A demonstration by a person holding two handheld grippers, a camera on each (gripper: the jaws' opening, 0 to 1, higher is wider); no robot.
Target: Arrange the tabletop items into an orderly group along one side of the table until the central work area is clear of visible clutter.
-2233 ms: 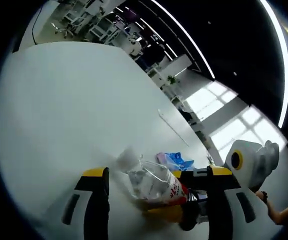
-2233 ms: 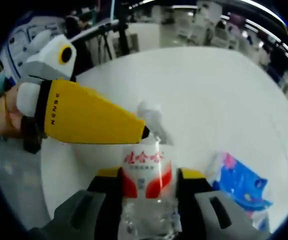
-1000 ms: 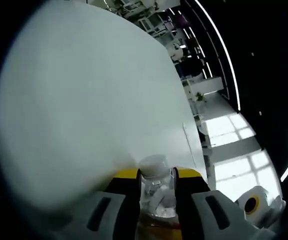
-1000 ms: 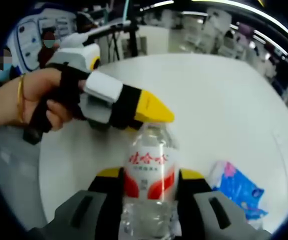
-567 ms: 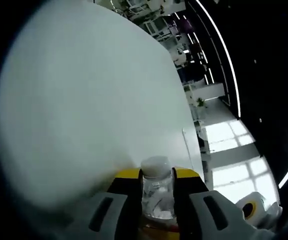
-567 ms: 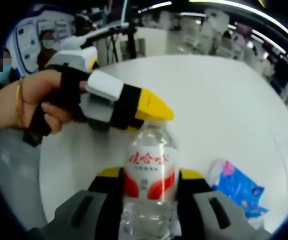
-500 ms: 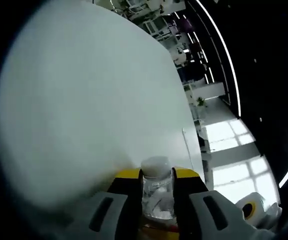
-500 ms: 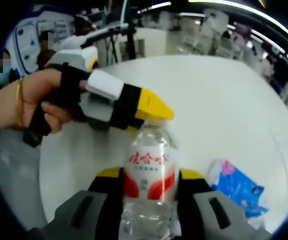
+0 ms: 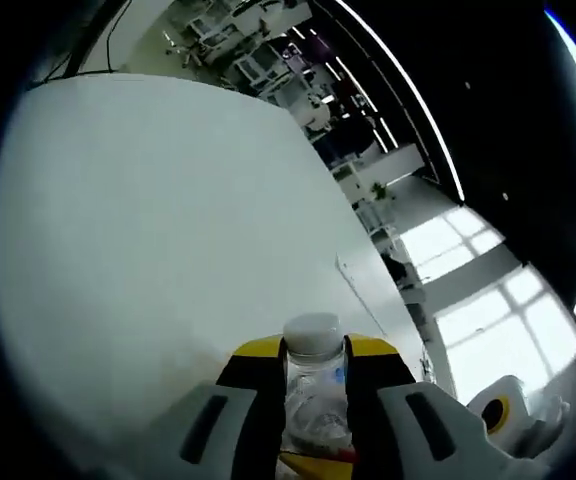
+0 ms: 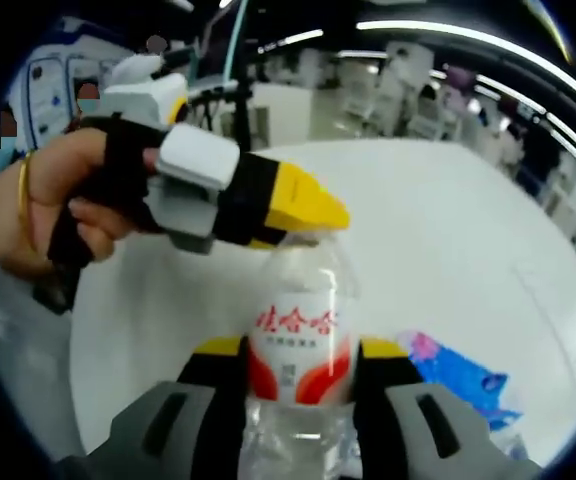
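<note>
A clear plastic water bottle (image 10: 293, 325) with a red-and-white label stands between my right gripper's (image 10: 299, 349) yellow-tipped jaws, which are shut on its body. My left gripper (image 10: 306, 212), held by a gloved hand (image 10: 63, 195), comes in from the left and is shut on the bottle's top. In the left gripper view, the bottle's white cap (image 9: 313, 333) and neck rise between the left gripper's (image 9: 313, 352) shut jaws. The round white table (image 9: 148, 220) lies below and behind.
A blue plastic packet (image 10: 456, 385) lies on the table (image 10: 448, 250) to the right of the bottle. The right gripper's body (image 9: 508, 415) shows at the lower right of the left gripper view. Office desks and chairs stand beyond the table's far edge.
Both grips on the bottle stay as they were. Both views have tilted, so the table and room sit differently in the picture; the bottle's label is now a little lower against the table.
</note>
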